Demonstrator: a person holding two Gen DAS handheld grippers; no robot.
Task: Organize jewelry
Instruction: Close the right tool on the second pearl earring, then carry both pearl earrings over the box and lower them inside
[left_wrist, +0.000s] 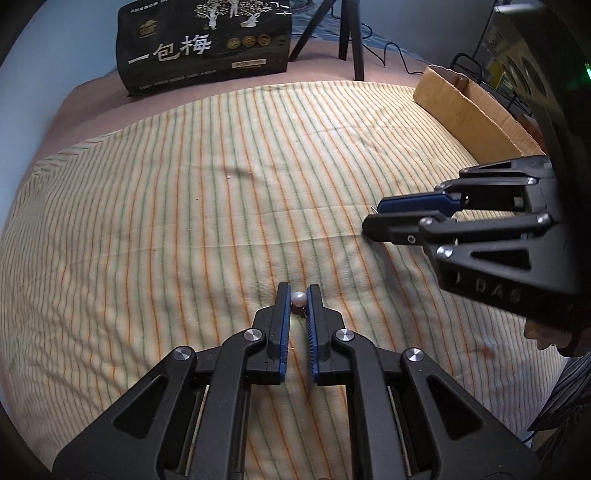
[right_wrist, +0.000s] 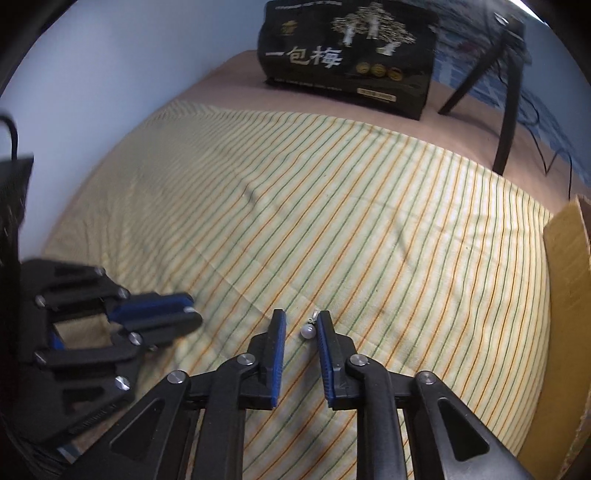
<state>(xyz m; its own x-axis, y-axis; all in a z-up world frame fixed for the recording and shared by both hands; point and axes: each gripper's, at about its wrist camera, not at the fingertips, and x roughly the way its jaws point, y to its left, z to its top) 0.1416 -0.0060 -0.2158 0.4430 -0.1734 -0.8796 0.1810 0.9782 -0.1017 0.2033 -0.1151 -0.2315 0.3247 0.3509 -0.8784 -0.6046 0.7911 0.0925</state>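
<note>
Pearl pendants, two: one (left_wrist: 298, 297) clamped at the left gripper (left_wrist: 298, 295) tips; the other (right_wrist: 307, 331) lies on the cloth between the right gripper (right_wrist: 301, 325) fingers, against the right pad, left pad apart from it — not gripped. Striped yellow cloth (left_wrist: 221, 184) over a pinkish surface. Black printed bag (left_wrist: 203, 44) at the far edge, tripod legs (left_wrist: 347, 33) beside it, cardboard box (left_wrist: 469, 110) on the right. Both grippers pitch steeply down, close together.
</note>
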